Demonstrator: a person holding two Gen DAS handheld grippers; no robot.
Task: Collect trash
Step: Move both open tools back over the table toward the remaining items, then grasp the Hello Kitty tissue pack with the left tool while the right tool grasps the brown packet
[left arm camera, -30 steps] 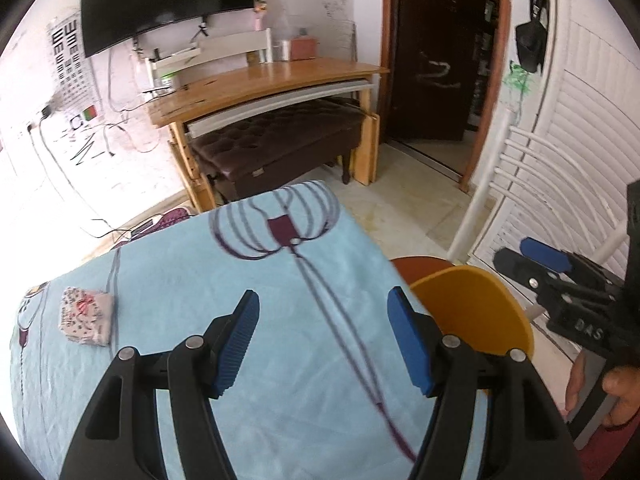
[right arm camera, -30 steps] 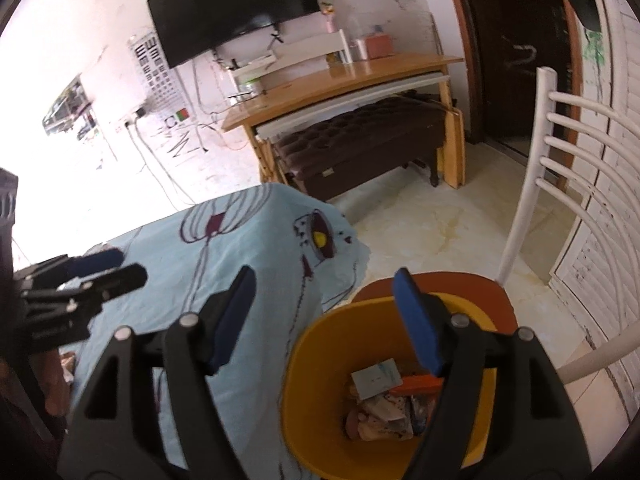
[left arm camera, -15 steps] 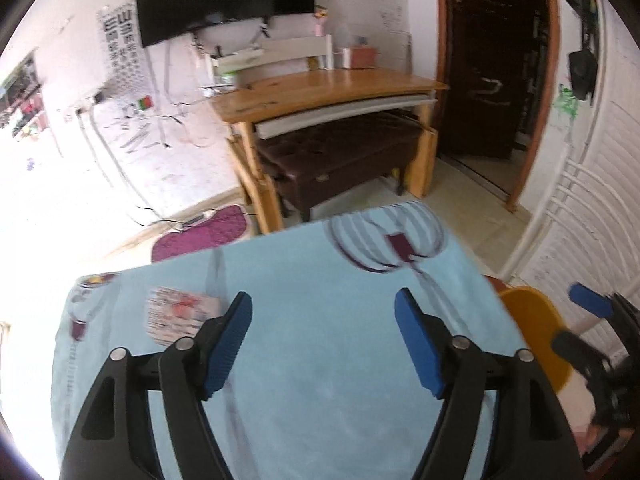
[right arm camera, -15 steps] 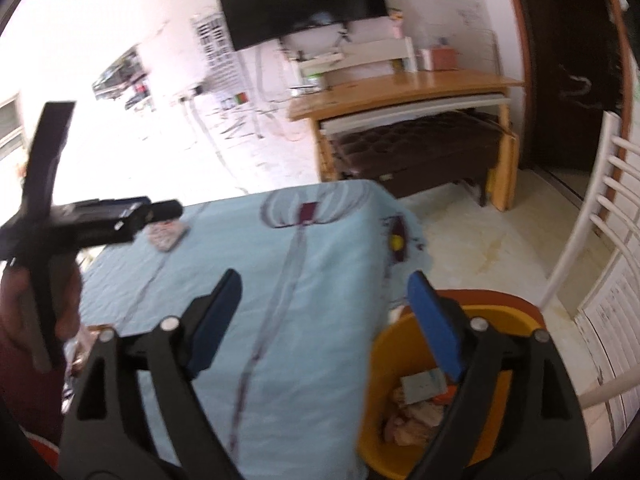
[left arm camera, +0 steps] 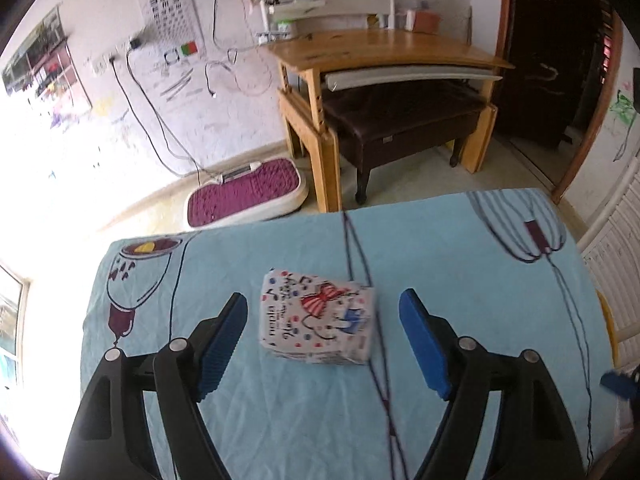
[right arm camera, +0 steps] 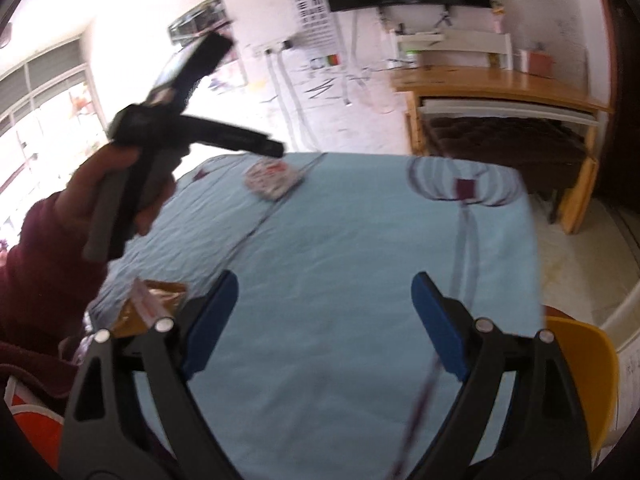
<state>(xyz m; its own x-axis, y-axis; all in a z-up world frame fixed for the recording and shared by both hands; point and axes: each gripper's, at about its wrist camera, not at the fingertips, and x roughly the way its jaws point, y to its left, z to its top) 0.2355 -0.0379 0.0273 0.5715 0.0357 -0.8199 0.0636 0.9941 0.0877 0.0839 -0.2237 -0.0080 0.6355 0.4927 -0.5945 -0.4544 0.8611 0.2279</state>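
A white tissue packet (left arm camera: 316,316) printed with a red bow and dots lies on the light blue tablecloth (left arm camera: 460,280). My left gripper (left arm camera: 324,304) hovers over it, jaws opening; the packet sits between the blue pads, touching neither. In the right wrist view that packet (right arm camera: 272,178) lies far off, under the left gripper (right arm camera: 240,140), which a hand holds. My right gripper (right arm camera: 325,284) is over bare cloth, jaws opening with nothing between them. A gold-brown wrapper (right arm camera: 148,308) lies by its left finger. The yellow bin (right arm camera: 580,364) stands at the table's right end.
Beyond the table stand a wooden desk (left arm camera: 384,48) with a dark padded bench (left arm camera: 404,120) under it. A purple mat (left arm camera: 244,196) lies on the floor. A white slatted chair (left arm camera: 612,280) is at the right. A red sleeve (right arm camera: 44,280) fills the right view's left side.
Both grippers have swung left across the table, away from the yellow bin. The tissue packet has come from the far left to between the left fingers. Both pairs of jaws stand wider.
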